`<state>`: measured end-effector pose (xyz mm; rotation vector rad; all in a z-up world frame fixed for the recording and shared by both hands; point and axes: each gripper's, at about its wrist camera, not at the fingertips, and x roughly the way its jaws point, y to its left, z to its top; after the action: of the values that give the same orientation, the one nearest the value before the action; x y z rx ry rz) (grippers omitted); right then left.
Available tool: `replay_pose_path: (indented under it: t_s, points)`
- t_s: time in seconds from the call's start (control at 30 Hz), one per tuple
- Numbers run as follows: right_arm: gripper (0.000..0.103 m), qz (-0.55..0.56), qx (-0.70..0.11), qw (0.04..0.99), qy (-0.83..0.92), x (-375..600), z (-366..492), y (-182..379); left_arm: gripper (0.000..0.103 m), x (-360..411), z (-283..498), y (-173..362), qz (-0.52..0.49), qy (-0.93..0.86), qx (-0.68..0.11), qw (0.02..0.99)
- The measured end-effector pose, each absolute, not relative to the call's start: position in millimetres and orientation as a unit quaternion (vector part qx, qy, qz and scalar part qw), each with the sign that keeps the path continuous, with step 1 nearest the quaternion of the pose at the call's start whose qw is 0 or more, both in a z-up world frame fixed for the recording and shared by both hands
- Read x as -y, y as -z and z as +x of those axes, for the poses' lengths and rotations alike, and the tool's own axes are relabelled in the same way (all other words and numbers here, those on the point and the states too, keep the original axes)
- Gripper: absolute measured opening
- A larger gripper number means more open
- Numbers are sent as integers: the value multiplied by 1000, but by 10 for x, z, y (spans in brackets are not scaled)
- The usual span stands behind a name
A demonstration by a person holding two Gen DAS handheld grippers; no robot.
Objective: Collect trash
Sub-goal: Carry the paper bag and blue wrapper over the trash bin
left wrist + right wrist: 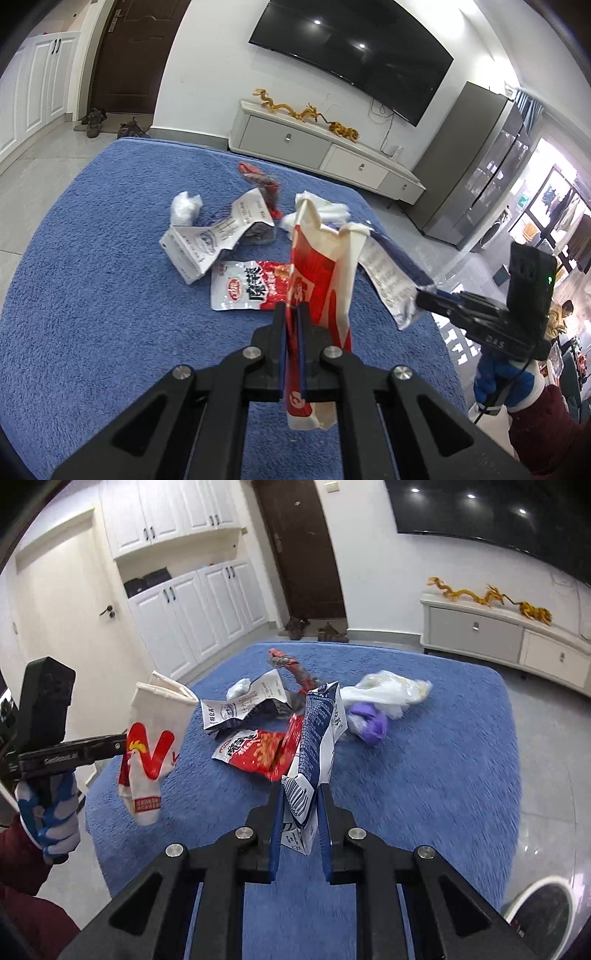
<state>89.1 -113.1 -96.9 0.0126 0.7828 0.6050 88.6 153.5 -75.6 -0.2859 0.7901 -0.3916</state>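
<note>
- While your left claw [291, 314] is clamped on the red-and-white paper bag [317, 280], lifted off the blue-covered tabletop [92, 295], one piece counts as collected.
- Your right claw [301, 797] pinches the blue-and-white wrapper [314, 738], raised above the pile.
- Left on the tabletop: the red snack packet [258, 755], a white printed wrapper [243, 705], the purple glove [369, 723], a clear plastic bag [388, 690] and a crumpled red wrapper [291, 666].
- No bin shows, so neither piece is dropped yet.

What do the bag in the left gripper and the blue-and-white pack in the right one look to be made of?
Red-and-white bag: matte paper, likely; it holds stiff creases and a folded open mouth. Blue-and-white pack: looks like thin printed plastic or foil laminate, faintly glossy, silvery on its back in the left view, crumpled yet springy.
</note>
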Motion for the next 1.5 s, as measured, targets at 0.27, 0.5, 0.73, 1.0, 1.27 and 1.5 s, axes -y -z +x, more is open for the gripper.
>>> replay_pose_path:
  t_s: [0.27, 0.5, 0.73, 1.0, 1.27, 1.5]
  points:
    - [16, 54, -358, 899, -247, 1687, 544, 959, 4, -1264, 870, 702, -127, 212, -383, 890]
    - [16, 84, -347, 910, -212, 2063, 317, 961, 4, -1038, 866, 648, -111, 231, -382, 888]
    - [16, 111, -339, 915, -188, 2263, 130, 1002, 4, -813, 882, 671, -95, 250, -389, 882]
    - [16, 146, -319, 927, -131, 2741, -101, 995, 4, -223, 1028, 643, -69, 298, -399, 864]
    - [17, 184, -311, 932, -36, 3542, -385, 1117, 4, 816, 1244, 609, -28, 358, -413, 837]
    - [17, 225, -329, 916, 47, 4228, -500, 1521, 4, 1983, 1460, 686, 21, 403, -430, 808]
